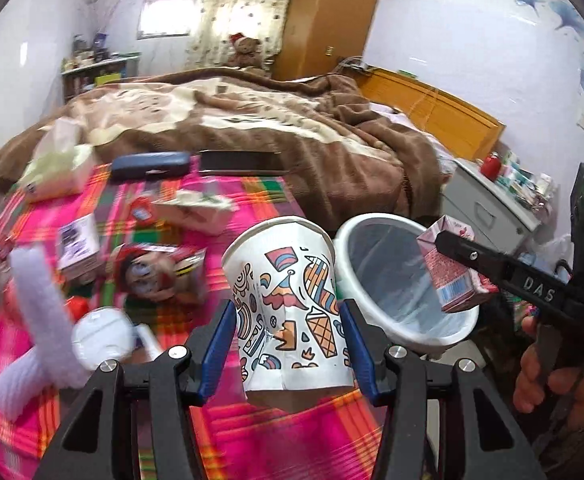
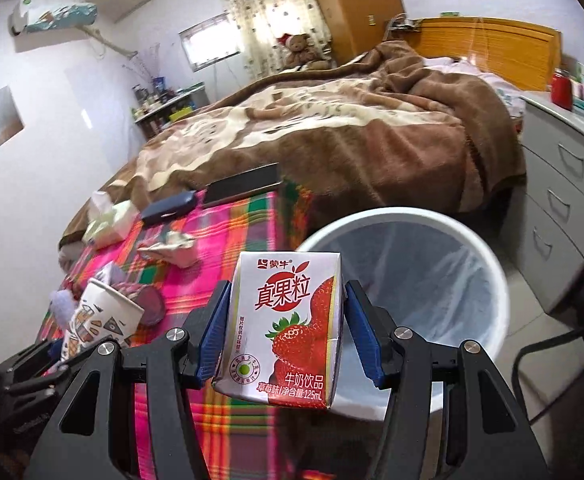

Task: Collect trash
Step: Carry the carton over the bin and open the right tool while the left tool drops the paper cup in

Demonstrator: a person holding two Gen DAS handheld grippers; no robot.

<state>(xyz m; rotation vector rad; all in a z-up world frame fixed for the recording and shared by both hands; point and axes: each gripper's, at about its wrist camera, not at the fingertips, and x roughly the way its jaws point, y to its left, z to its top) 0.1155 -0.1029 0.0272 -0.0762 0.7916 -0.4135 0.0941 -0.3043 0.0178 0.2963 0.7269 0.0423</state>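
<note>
My left gripper is shut on a patterned paper cup, held upright above the pink plaid bedspread, just left of the white trash bin. The cup also shows in the right wrist view. My right gripper is shut on a strawberry milk carton and holds it at the near rim of the trash bin. In the left wrist view the carton hangs over the bin's opening, pinched by the right gripper's fingers.
The bedspread holds a tissue pack, a dark glasses case, a black phone, small boxes, a white plush toy and a white lid. A grey drawer cabinet stands right of the bin.
</note>
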